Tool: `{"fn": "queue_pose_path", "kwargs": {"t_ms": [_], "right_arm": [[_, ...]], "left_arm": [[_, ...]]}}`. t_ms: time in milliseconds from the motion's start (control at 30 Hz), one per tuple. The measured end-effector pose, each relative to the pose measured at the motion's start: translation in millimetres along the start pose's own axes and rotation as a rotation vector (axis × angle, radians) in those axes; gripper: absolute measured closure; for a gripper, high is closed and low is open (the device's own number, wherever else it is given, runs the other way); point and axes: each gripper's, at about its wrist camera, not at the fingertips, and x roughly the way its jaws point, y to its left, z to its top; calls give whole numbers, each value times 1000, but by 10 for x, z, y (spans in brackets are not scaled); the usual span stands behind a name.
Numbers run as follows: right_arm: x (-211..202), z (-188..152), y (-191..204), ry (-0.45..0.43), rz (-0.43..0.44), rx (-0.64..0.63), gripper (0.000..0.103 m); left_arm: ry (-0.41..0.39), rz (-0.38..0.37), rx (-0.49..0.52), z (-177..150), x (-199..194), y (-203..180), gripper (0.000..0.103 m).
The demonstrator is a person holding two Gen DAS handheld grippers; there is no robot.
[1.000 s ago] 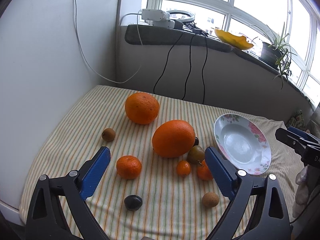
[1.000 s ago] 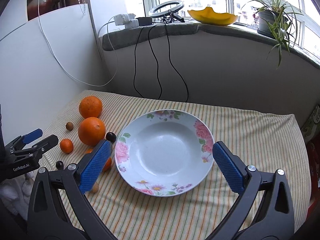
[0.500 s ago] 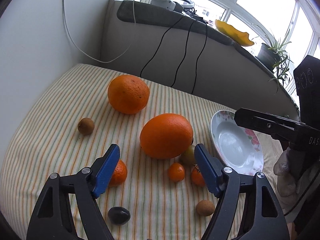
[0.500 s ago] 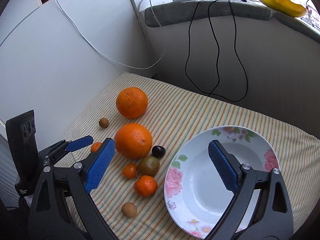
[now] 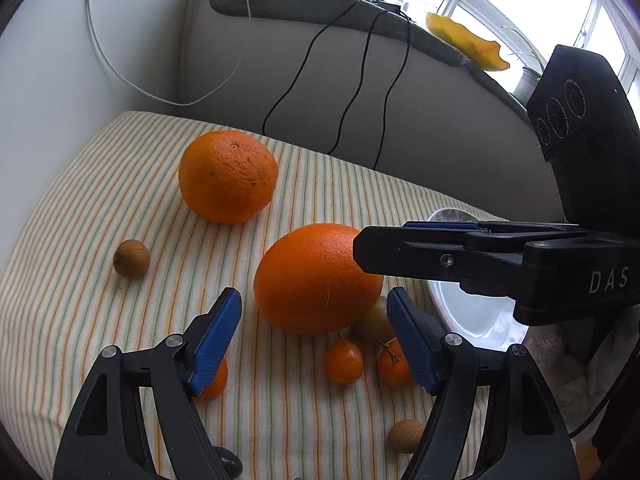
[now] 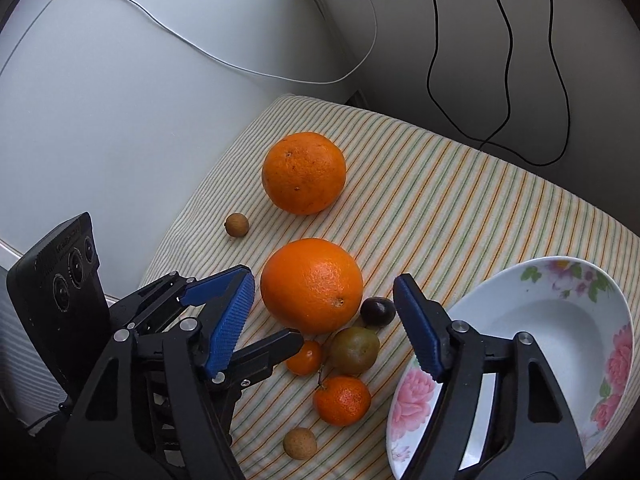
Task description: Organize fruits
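A large orange (image 5: 316, 276) (image 6: 312, 286) lies mid-cloth, a second large orange (image 5: 228, 176) (image 6: 304, 172) behind it. Around the near one lie small tangerines (image 5: 343, 361) (image 6: 342, 400), a greenish fruit (image 6: 354, 350), a dark plum (image 6: 378, 312) and brown longans (image 5: 131, 258) (image 6: 300, 443). My left gripper (image 5: 314, 340) is open just in front of the near orange. My right gripper (image 6: 324, 328) is open, its fingers either side of that orange; it reaches in from the right in the left wrist view (image 5: 420, 252). A floral white plate (image 6: 560, 352) lies right.
The striped cloth (image 6: 460, 208) ends at a white wall on the left and a grey ledge wall behind. Black cables (image 6: 500, 60) and a white cable (image 5: 120, 72) hang down the walls. A yellow dish (image 5: 464, 40) sits on the windowsill.
Both grippers moved in toward the near large orange. The right gripper swung left off the plate and now straddles the orange; the left came closer and lower.
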Motion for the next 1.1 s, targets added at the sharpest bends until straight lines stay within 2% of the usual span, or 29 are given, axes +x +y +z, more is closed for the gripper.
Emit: {"fn": "queue_pose_path", "kwargs": {"t_ms": [433,1100], "right_arm": [[244,63,-17,86,55,39,40],[191,52,-36,70,70,61,42]], "left_arm": [[37,-28,-32,-2,128,41,30],[11,-14,-26,-12,66,-26,32]]}}
